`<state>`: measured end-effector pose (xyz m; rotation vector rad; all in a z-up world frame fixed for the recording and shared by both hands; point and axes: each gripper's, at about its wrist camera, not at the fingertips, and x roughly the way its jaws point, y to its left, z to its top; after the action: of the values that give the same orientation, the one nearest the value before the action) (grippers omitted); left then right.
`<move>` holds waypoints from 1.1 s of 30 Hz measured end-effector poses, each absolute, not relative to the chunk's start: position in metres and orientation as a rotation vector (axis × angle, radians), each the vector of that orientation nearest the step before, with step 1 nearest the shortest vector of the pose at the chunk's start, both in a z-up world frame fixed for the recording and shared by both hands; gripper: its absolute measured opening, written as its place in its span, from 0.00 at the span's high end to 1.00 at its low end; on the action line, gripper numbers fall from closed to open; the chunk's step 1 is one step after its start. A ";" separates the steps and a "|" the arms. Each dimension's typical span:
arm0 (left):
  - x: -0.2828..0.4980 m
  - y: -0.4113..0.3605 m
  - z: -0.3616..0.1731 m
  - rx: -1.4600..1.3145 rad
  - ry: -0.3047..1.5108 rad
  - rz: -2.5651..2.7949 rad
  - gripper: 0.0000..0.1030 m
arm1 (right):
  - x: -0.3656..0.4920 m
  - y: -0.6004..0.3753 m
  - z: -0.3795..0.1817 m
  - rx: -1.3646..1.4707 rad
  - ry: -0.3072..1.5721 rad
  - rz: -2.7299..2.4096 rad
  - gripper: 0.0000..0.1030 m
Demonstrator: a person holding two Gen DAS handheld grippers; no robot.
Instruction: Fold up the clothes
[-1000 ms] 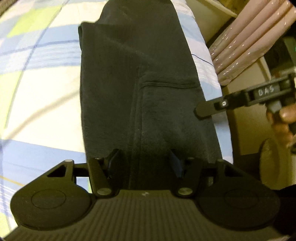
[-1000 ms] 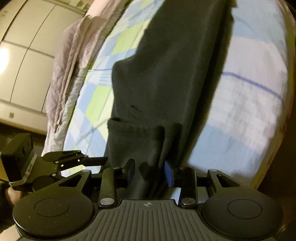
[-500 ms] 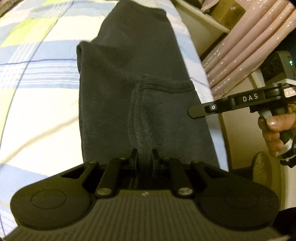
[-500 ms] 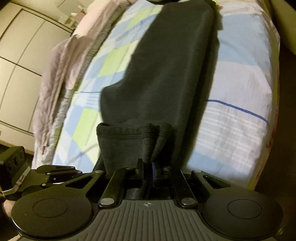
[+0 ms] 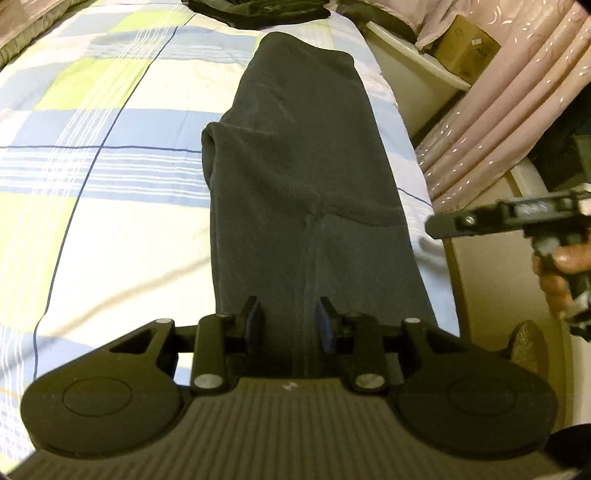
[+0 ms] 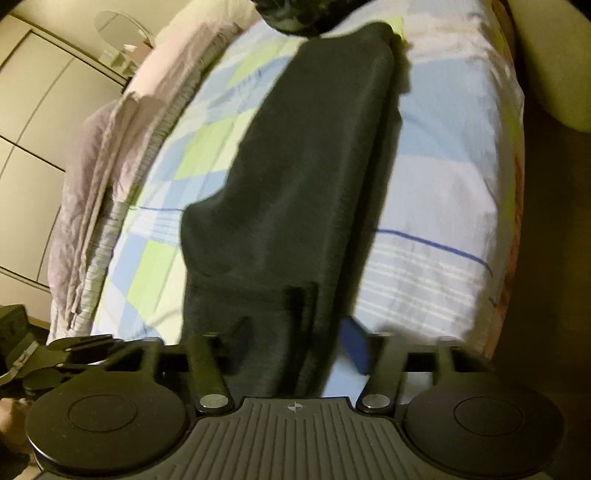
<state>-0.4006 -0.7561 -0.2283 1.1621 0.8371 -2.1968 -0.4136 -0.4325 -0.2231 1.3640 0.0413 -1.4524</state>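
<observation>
1. Lying flat on the checked bed sheet (image 5: 110,155), the dark pants (image 5: 303,177) are stretching in one long strip, straight away from both grippers toward the far end of the bed

2. Sitting right at the near end of the pants, the left gripper (image 5: 287,325) is standing wide open with cloth showing between its two fingers, and nothing is being squeezed

3. Sitting at that same near end, the right gripper (image 6: 295,341) is also standing wide open, so it is holding nothing; its picture is blurry, so I am not sure if its fingers are touching the cloth

4. Judging from this, both grippers are about equally near the near end of the pants, so either could be picking it up to fold it toward the far end

5. Looking for room, the sheet to the left of the pants is showing lots of bare space

6. Looking to the right of the pants, the bed edge is running close by, with a pink curtain (image 5: 491,122) just past it, so that side is tight

7. Waiting past the far end of the pants, a pile of dark clothes (image 5: 258,11) is sitting near the top of the bed
</observation>
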 end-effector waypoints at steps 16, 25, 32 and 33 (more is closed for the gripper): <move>-0.462 -0.767 -0.245 1.078 0.705 -2.344 0.81 | -0.403 -0.454 -0.259 1.399 0.066 -1.429 0.81; -0.474 -0.775 -0.262 1.193 0.751 -2.215 0.71 | -0.412 -0.451 -0.259 1.379 0.105 -1.424 0.81; -0.430 -0.752 -0.220 1.198 0.604 -2.217 0.68 | -0.395 -0.427 -0.225 1.322 0.192 -1.450 0.48; -0.420 -0.744 -0.213 1.218 0.554 -2.215 0.67 | -0.387 -0.421 -0.220 1.310 0.219 -1.434 0.47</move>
<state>-0.4199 -0.7436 -0.2128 1.2176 0.5539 -2.2153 -0.3866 -0.4209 -0.2196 1.3102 0.2190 -1.4336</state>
